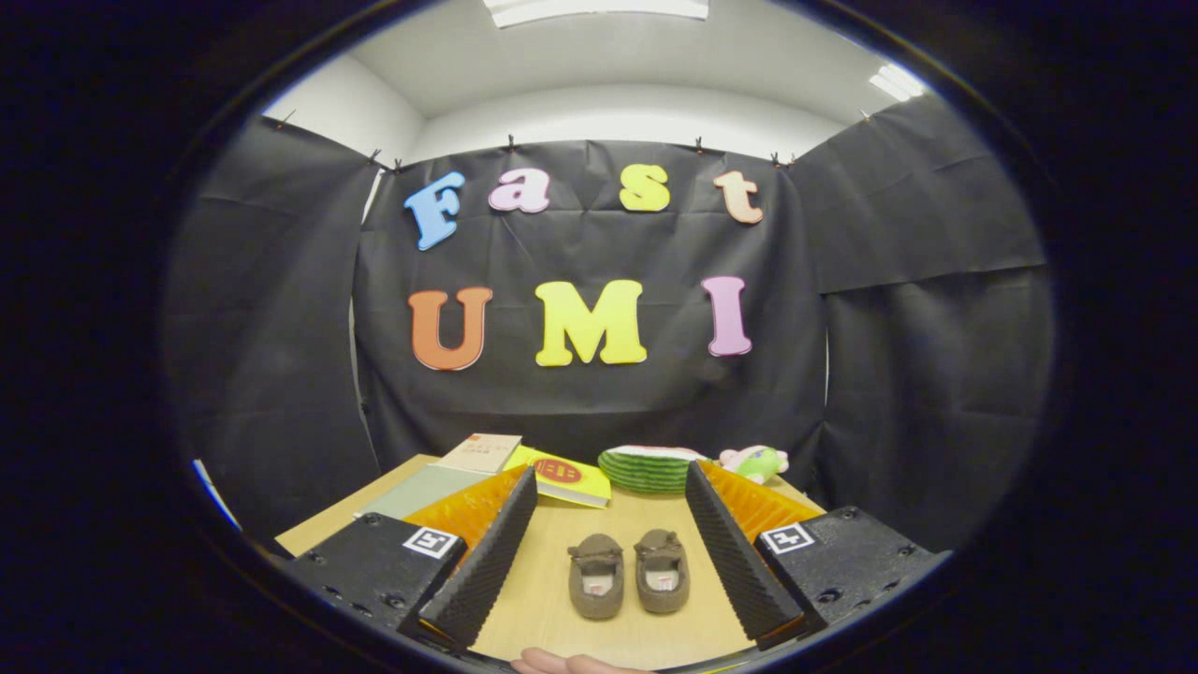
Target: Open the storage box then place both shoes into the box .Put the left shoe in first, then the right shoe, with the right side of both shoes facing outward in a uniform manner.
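Note:
Two small brown shoes stand side by side on the wooden table, toes pointing away from me: the left shoe (pixel 596 575) and the right shoe (pixel 662 570). They lie between my two fingers, apart from both pads. My gripper (pixel 613 529) is open wide, its black ribbed left finger (pixel 487 562) and right finger (pixel 735 552) spread on either side of the shoes. Nothing is held. I cannot make out a storage box.
Beyond the fingers lie a grey-green flat book (pixel 421 491), a beige book (pixel 482 452) and a yellow book (pixel 562 477). A green striped watermelon-like cushion (pixel 650 468) and a small green and pink plush toy (pixel 756 461) sit at the table's far edge. A fingertip (pixel 562 663) shows at the near edge.

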Motion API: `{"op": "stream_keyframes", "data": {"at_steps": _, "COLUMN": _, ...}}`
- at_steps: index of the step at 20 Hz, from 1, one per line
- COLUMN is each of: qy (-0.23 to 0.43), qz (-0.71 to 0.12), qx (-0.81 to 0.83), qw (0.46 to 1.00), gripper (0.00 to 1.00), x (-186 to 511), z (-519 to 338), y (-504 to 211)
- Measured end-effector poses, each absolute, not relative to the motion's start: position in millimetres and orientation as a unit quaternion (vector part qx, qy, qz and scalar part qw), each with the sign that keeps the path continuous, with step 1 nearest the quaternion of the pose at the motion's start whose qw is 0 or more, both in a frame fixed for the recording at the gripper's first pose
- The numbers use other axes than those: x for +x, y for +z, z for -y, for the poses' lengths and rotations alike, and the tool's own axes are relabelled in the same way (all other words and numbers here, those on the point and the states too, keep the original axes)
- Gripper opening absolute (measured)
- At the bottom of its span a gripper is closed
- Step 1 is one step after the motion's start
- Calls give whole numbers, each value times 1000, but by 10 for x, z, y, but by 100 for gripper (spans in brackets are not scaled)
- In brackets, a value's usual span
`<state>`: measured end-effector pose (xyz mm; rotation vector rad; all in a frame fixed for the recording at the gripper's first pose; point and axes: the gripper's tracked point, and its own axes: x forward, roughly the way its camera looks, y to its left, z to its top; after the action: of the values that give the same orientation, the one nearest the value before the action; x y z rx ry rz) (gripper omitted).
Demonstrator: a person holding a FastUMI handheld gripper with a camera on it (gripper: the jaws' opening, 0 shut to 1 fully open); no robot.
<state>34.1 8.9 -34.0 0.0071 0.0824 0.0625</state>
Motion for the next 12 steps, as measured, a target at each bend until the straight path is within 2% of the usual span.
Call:
{"op": "stream_keyframes", "data": {"at_steps": 3, "qy": 44, "qz": -71, "qx": 15, "qw": 996, "gripper": 100, "x": 627, "z": -114, "y": -518}}
{"op": "stream_keyframes", "data": {"at_steps": 12, "qy": 169, "qz": -232, "qx": 129, "qw": 949, "gripper": 100, "x": 1555, "z": -583, "y": -1340}}
